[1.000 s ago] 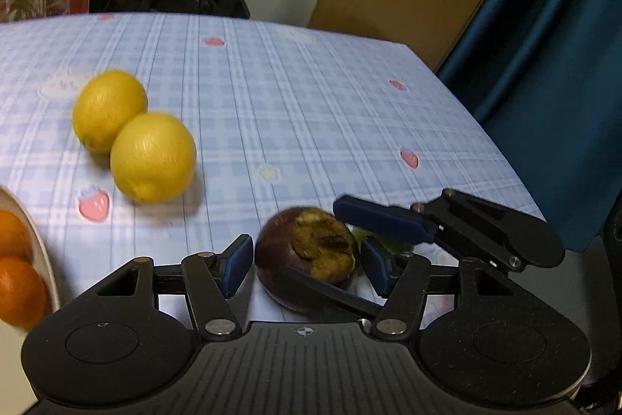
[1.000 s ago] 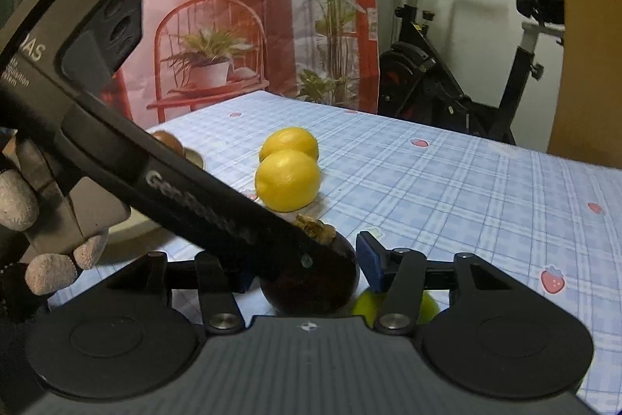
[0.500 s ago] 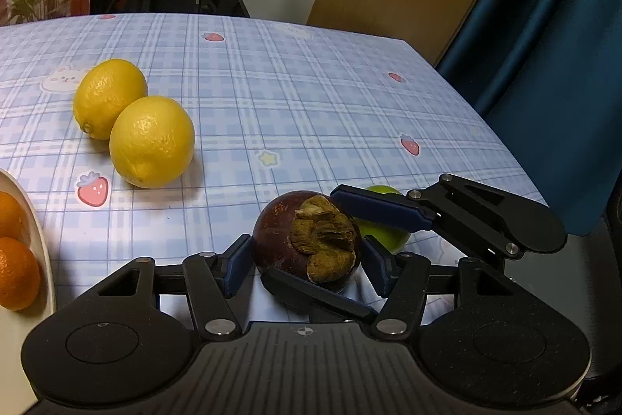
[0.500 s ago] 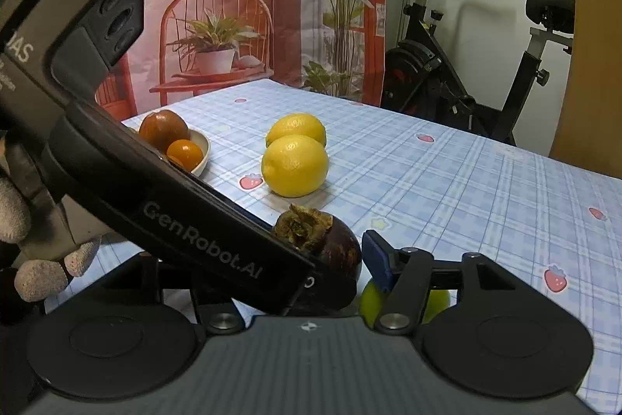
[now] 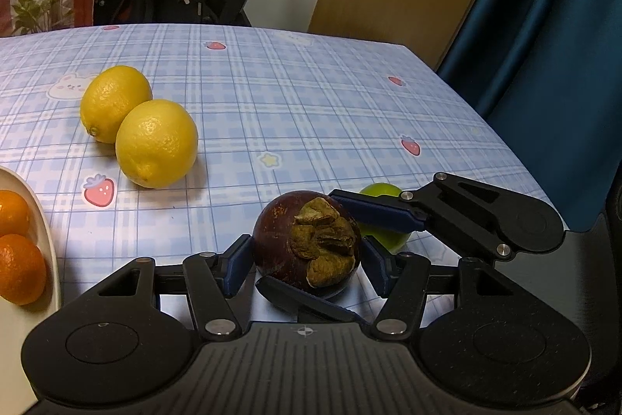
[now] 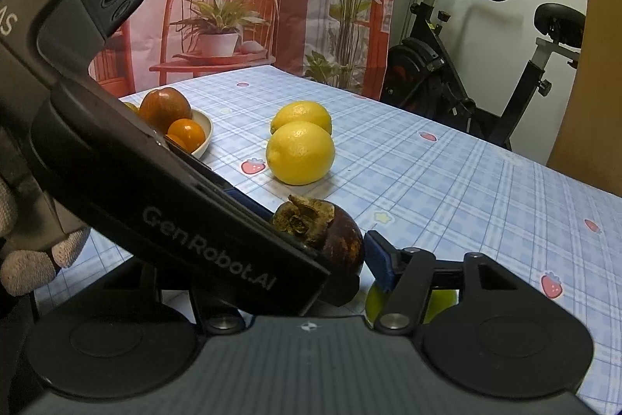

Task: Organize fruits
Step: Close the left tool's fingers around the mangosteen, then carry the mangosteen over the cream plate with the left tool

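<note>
Mangosteen (image 5: pixel 307 244), dark purple with a dried brown calyx, was held between the blue pads of the left gripper (image 5: pixel 307 259), whose jaws were closed against its sides. The right gripper (image 5: pixel 350 244) was also set around the mangosteen, one finger above and one below; whether it pressed on the fruit could not be told. A green lime (image 5: pixel 383 216) lay just behind the mangosteen. Two lemons (image 5: pixel 155 142), touching each other, were placed well beyond it, and a white bowl (image 6: pixel 204 139) of oranges (image 5: pixel 19 267) stood beside the lemons.
</note>
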`<state>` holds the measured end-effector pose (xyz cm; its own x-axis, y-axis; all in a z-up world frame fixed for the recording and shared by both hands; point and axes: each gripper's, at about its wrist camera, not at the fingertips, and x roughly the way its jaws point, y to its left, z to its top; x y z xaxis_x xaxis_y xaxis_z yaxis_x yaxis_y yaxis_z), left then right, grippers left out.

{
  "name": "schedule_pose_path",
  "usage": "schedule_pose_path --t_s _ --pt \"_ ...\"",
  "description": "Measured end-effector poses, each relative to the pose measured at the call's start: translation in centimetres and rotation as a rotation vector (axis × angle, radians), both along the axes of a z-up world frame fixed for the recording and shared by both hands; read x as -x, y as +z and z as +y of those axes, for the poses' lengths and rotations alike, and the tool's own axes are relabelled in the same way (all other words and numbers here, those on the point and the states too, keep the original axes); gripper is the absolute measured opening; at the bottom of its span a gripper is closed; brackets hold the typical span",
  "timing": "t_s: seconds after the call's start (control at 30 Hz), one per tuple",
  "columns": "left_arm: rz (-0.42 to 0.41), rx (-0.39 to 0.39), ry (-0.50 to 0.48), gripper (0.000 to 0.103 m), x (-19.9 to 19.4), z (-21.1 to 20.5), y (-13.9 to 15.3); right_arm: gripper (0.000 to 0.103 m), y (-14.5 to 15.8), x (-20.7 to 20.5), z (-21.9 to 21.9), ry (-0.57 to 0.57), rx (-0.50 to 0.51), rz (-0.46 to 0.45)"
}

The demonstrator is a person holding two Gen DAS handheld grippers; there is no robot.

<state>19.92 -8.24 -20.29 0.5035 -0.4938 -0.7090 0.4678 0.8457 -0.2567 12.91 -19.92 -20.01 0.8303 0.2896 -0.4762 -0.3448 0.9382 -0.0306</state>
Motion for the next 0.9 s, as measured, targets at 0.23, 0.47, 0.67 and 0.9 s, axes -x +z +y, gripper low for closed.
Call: schedule_pose_path --t_s 0.23,0.47,0.67,0.9 --pt "-0.014 0.001 0.002 0.063 0.5 0.3 0.5 0.062 0.0 0.1 -0.2 0.005 -0.018 -0.008" --pt "-0.040 0.018 0.034 0.063 0.9 1.8 2.3 0.062 1.5 0.0 0.0 0.014 -0.069 -0.019" --pt "-0.054 0.044 0.108 0.063 1.7 4.9 3.9 0.062 3.1 -0.8 2.1 0.068 -0.061 -0.027" --pt "-0.089 0.074 0.260 0.063 2.8 10.9 5.6 0.062 5.5 -2.9 7.0 0.189 -0.042 -0.054"
